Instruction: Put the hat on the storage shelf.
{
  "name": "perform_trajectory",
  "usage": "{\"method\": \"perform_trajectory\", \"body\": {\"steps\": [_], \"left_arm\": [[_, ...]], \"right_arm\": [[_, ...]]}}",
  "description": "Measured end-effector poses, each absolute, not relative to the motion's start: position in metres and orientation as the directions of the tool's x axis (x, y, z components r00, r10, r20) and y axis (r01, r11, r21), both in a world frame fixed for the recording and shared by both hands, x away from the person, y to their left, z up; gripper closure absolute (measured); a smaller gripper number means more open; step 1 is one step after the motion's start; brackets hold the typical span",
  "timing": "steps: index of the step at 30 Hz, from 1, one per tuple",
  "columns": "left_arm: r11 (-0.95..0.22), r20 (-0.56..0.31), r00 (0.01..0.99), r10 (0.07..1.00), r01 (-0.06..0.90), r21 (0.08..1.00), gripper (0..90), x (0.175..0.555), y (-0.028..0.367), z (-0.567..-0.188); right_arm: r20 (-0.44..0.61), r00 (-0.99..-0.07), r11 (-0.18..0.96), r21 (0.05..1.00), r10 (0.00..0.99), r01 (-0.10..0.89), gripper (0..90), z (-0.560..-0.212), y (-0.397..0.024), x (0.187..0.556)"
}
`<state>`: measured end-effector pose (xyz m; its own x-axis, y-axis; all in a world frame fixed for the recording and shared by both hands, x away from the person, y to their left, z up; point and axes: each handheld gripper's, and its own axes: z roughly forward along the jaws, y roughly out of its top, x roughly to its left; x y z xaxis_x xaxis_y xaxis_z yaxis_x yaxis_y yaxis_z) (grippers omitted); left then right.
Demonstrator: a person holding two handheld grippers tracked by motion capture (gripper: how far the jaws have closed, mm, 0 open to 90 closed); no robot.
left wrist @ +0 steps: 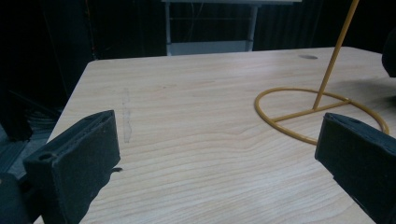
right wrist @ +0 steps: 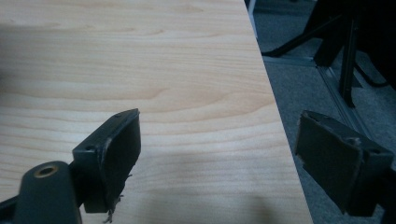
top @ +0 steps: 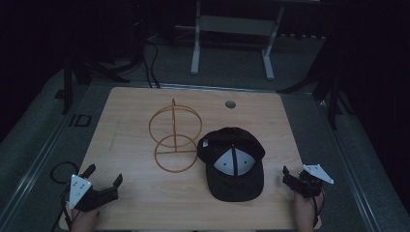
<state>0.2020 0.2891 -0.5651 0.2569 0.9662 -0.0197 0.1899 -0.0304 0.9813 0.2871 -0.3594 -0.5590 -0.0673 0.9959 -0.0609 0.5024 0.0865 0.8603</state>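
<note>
From my remote seat I can make out one marking: the letters "ID" (top: pixel 80 120) in dark strokes on the grey floor, just off the left edge of the surface (top: pixel 125 111), near its far corner. The small white tag (top: pixel 205 143) on the black cap (top: pixel 233 164) is too small for me to read. I can read nothing else.

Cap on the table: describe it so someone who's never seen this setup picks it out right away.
Start from the light wooden table in the high view and look right of centre, toward the near edge. The cap lies flat there, just right of the yellow wire stand. It is the one soft, dark thing on the table: black, with a pale grey front panel, whereas the stand is thin open hoops.
</note>
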Motion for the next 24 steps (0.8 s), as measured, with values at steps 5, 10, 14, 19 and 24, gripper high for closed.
{"method": "perform_trajectory", "body": {"steps": [5, 10, 14, 19, 24], "left_arm": [[-0.004, -0.041, 0.258, 0.965, 0.171, 0.985, 0.4, 0.201, 0.290, -0.563], [-0.030, -0.015, 0.254, 0.967, 0.171, 0.985, 0.4, 0.201, 0.289, -0.562], [-0.024, -0.022, 0.254, 0.967, 0.177, 0.984, 0.5, 0.200, 0.289, -0.561], [-0.022, -0.028, 0.262, 0.965, 0.187, 0.982, 0.5, 0.200, 0.289, -0.562], [-0.033, -0.015, 0.263, 0.965, 0.177, 0.984, 0.5, 0.198, 0.286, -0.560]], "right_arm": [[-0.066, -0.086, 0.101, 0.861, 0.994, 0.499, 13.8, -0.559, -0.358, 0.288], [-0.087, -0.102, 0.126, 0.863, 0.991, 0.490, 13.6, -0.551, -0.359, 0.289], [-0.042, -0.107, 0.088, 0.874, 0.993, 0.478, 13.5, -0.528, -0.365, 0.287], [-0.017, -0.182, 0.096, 0.894, 0.983, 0.438, 12.3, -0.498, -0.358, 0.285], [-0.011, -0.296, 0.145, 0.888, 0.955, 0.436, 12.3, -0.477, -0.345, 0.294]]}}
